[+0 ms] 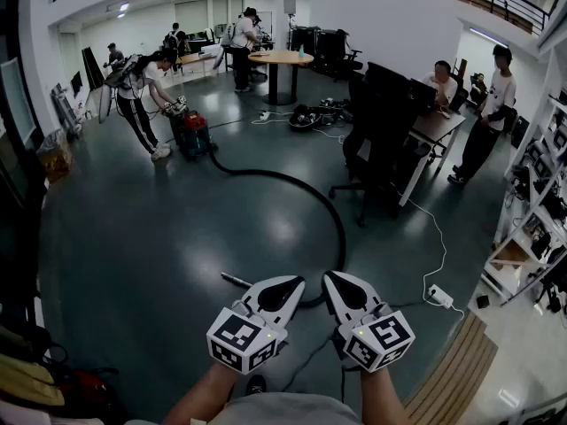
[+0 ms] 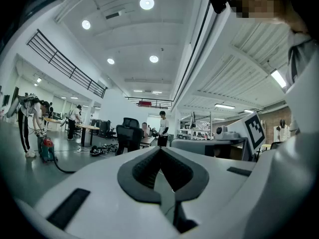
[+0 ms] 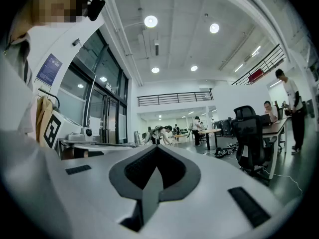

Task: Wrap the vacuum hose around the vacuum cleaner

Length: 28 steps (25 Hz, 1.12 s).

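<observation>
Vacuum hose (image 1: pixel 301 184), black and slim, is lying on the dark floor (image 1: pixel 133 237), curving from the red vacuum cleaner (image 1: pixel 192 135) near the floor's far edge toward the 2 tools. Its near end is disappearing behind them. The left tool (image 1: pixel 297 283) and right tool (image 1: pixel 330 278) are each pressed together, pinching nothing. The cleaner is showing too small for any label to be read. A person (image 1: pixel 140 96) is bending over it.

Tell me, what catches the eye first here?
The white left gripper and right gripper jut up from the head view's bottom edge, jaws shut on nothing. A black hose curves from near them across the floor to a red vacuum cleaner at upper left, where a person bends.
</observation>
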Tool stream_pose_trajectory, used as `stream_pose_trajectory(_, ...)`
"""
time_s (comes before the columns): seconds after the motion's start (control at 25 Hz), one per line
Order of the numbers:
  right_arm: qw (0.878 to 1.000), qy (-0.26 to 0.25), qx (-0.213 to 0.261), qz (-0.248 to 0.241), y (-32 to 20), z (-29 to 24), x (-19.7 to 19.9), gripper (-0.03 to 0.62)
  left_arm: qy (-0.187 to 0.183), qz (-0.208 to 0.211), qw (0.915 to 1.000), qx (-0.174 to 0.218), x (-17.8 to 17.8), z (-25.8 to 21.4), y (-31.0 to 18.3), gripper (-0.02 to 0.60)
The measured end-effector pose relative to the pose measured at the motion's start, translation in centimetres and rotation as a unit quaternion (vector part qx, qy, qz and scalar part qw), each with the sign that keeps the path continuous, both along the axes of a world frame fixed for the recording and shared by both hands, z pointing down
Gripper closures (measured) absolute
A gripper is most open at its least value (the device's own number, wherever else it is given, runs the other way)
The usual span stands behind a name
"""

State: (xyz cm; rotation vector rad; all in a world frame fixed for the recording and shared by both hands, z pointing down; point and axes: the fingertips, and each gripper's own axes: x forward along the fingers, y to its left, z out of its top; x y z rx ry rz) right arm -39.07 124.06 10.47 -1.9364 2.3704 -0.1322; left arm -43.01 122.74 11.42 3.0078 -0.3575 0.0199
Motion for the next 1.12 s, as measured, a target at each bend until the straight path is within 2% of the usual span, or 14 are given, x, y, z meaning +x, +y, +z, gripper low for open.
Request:
stream_pose_trajectory(0.28, 1.000, -0.014, 0.002, 0.006, -0.5, -0.3, 0.9, 0.591, -0.003, 0.001, 1.0000, 0.002, 0.6, -0.3, -0.4, 0.574)
stream_pose_trajectory(0.56, 1.000, -0.007, -0.002, 0.005, -1.2, -0.2, 0.8, 0.591, -0.004, 0.003, 1.0000, 0.003, 0.5, -0.2, -1.1, 0.574)
stream_pose_trajectory(0.8, 1.000, -0.007, -0.009, 0.013, -2.1, 0.2, 0.2, 0.591, -0.005, 0.009, 0.9999, 0.004, -0.3, 0.0, -2.0, 0.574)
stream_pose_trajectory(1.12, 0.999, 0.019, -0.014, 0.024, -5.0, 0.0, -1.1, 0.591, -0.001, 0.017, 0.9998, 0.012, -2.0, -0.4, -4.9, 0.574)
